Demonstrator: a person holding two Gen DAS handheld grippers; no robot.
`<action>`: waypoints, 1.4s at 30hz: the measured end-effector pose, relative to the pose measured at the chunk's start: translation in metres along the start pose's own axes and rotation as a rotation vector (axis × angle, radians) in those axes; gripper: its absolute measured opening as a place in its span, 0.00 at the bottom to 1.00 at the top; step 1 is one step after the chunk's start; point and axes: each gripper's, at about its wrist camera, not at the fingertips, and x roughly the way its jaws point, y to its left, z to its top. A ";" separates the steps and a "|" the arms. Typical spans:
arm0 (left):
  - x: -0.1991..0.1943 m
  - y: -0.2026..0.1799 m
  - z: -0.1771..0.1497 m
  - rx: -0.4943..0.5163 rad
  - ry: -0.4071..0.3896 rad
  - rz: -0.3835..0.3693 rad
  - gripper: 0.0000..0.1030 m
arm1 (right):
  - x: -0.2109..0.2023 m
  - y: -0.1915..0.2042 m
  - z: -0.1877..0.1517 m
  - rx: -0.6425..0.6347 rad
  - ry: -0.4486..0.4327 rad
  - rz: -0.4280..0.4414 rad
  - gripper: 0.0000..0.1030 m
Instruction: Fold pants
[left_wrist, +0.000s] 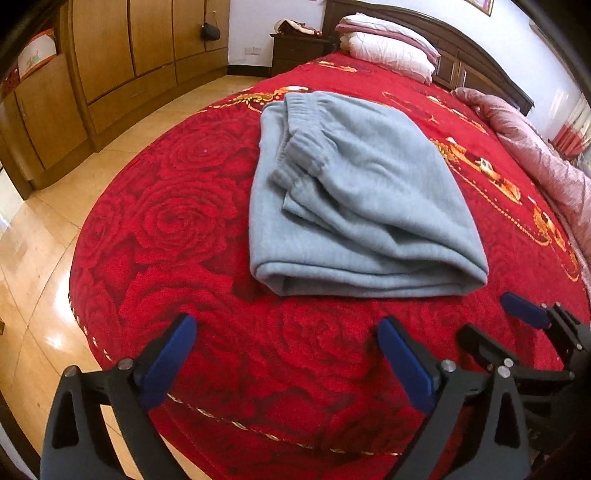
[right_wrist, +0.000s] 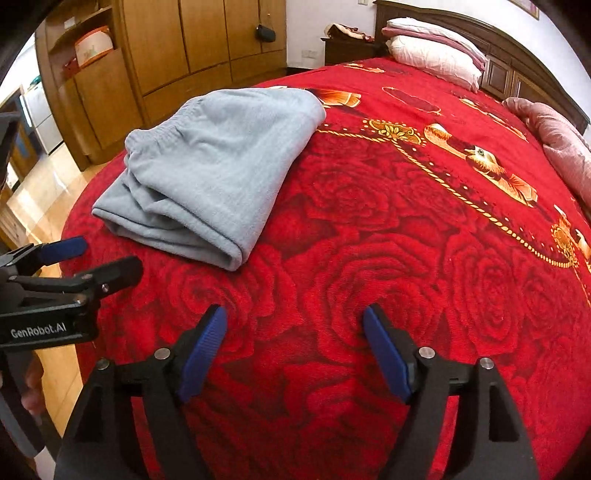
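Both tools, the left tool (left_wrist: 286, 325) and the right tool (right_wrist: 295, 314), are spread wide and hold nothing, low over the red bed (right_wrist: 406, 221). Folded grey pants (left_wrist: 351, 206) lie on the bed just beyond them.

"GenRobot.AI" in white letters, on the left claw (right_wrist: 101, 260) body (black housing), no other text legible

I see a red rose-patterned bedspread (left_wrist: 192, 229) filling most of my view, with stacked pillows (left_wrist: 388, 44) at one o'clock against the dark headboard (right_wrist: 517, 62). Wooden wardrobes (left_wrist: 122, 48) stand at eleven o'clock, and a pink quilt (right_wrist: 554, 136) lies bunched at two o'clock.
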 end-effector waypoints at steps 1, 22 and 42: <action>0.001 -0.002 0.000 0.005 0.000 0.005 0.99 | 0.000 0.001 0.000 0.000 -0.001 -0.001 0.77; 0.003 -0.005 -0.001 0.009 0.001 0.018 1.00 | 0.001 0.003 0.000 -0.001 -0.006 -0.002 0.79; 0.004 -0.006 -0.001 0.010 -0.003 0.030 1.00 | 0.001 0.004 -0.001 0.000 -0.008 -0.002 0.80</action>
